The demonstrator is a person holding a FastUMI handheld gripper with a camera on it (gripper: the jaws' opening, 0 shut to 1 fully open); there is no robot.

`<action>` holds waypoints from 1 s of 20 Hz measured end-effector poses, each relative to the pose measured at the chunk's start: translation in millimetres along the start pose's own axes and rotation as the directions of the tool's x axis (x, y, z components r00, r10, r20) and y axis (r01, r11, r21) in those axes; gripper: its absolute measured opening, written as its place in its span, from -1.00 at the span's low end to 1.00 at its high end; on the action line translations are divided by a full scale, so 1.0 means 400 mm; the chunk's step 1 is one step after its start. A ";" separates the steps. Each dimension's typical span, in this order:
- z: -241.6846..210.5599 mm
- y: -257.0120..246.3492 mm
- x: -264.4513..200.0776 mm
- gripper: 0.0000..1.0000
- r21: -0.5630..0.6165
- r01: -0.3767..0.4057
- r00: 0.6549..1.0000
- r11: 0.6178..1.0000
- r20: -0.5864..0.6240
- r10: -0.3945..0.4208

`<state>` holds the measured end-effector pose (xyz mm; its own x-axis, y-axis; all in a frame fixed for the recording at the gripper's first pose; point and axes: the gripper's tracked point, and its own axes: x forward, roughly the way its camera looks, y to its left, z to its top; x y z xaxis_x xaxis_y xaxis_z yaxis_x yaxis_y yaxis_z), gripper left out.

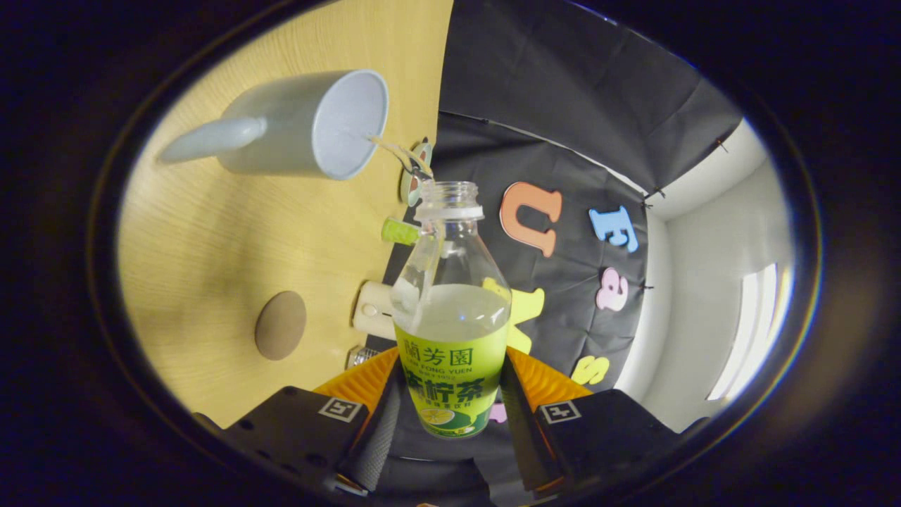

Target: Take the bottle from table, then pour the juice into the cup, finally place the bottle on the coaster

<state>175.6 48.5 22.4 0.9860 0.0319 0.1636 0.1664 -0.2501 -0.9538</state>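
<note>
Bottle (pixel 450 310) runs lengthwise straight out from the gripper (pixel 450 415), open mouth aimed away, toward the cup (pixel 303 127) lying beyond and left. Both fingers are clamped on the labelled lower body, jaws only bottle-width apart. Clear plastic, pale juice inside. Grey handled cup, round brown coaster (pixel 280 325) on the wood-grain table (pixel 204 246).

Clear glossy plastic bottle (pixel 450 282), matt wood-grain table (pixel 211 246)

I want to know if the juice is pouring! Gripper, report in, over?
Gripper shut on juice bottle, tipped over toward the cup. Thin stream running from bottle mouth into cup. Coaster bare on the table. Nothing in the way.
</note>
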 end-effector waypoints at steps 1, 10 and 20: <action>-0.001 -0.008 -0.002 0.54 -0.002 0.001 1.000 1.000 0.001 -0.001; 0.000 -0.044 0.007 0.54 -0.048 0.028 1.000 0.998 0.010 -0.027; 0.001 -0.080 0.020 0.54 -0.092 0.053 0.999 0.994 0.012 -0.053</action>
<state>178.2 57.0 54.2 0.9759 0.0562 0.2107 0.2172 -0.3357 -0.9166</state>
